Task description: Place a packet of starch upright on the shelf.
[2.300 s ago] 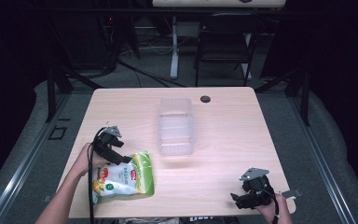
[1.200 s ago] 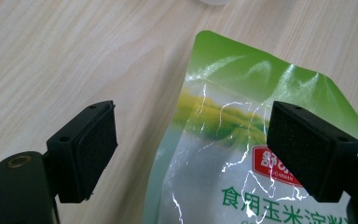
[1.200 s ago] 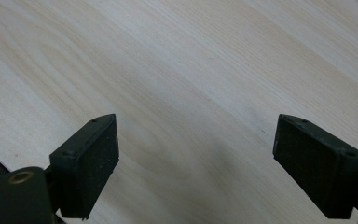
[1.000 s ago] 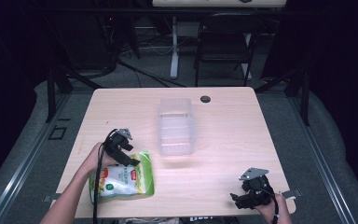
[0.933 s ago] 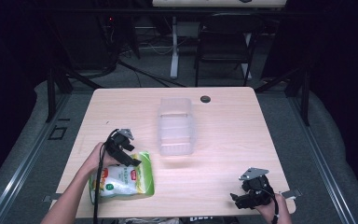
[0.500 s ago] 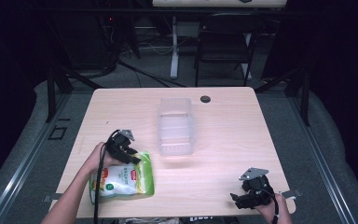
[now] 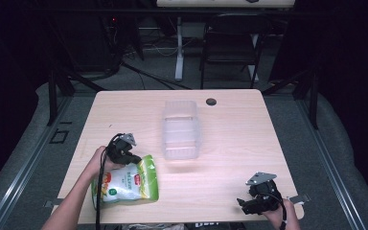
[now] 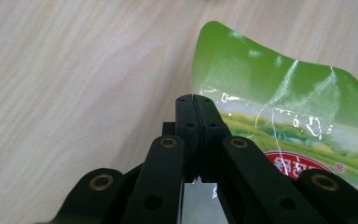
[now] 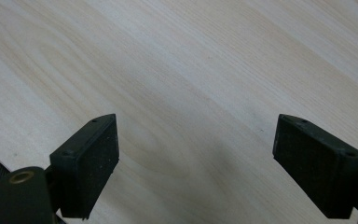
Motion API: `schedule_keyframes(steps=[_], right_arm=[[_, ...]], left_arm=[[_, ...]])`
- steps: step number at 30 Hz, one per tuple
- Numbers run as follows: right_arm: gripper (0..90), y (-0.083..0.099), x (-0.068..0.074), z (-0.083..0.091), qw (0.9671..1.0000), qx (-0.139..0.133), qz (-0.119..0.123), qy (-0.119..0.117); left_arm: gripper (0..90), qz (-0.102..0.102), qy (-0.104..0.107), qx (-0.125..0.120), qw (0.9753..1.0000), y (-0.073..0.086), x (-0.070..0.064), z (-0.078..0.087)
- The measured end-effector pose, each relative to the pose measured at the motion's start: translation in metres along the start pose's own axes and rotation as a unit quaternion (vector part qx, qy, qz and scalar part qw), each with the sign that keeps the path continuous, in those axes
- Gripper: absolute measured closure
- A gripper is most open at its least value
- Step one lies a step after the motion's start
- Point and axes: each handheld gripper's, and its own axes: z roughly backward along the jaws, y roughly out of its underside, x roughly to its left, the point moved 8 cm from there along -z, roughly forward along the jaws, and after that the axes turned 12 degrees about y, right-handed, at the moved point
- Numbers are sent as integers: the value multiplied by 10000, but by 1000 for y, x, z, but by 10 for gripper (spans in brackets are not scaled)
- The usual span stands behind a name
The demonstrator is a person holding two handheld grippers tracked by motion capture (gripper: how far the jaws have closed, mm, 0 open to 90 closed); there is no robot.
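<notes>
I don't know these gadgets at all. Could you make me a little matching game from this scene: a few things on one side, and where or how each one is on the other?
Things:
1. left gripper
2. right gripper
3. green pouch
4. clear plastic box

States or places:
A. middle of the table
B. open, over bare wood
C. flat near the table's front left edge
D. shut on the pouch's edge

Pairs: 1-D, 2-B, 3-C, 4-A
</notes>
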Motion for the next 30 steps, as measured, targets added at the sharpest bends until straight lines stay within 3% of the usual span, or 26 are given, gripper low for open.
schedule_keyframes(steps=[13,17,19,27,28,30], right_arm=[[135,0,0,0,10000,16,22,-1],[135,0,0,0,10000,16,22,-1],[135,0,0,1,10000,-8,7,11],[135,0,0,1,10000,0,14,2],[135,0,0,1,10000,2,11,0],[135,0,0,1,10000,-6,2,7]], left_arm=[[900,322,-349,-224,9986,8,13,13],[900,549,-536,-249,9967,13,20,18],[900,782,-656,-318,9943,17,25,22],[900,1060,-834,-443,9899,25,33,31],[900,1136,-932,-454,9881,28,36,33],[900,1190,-997,-434,9869,32,38,36]])
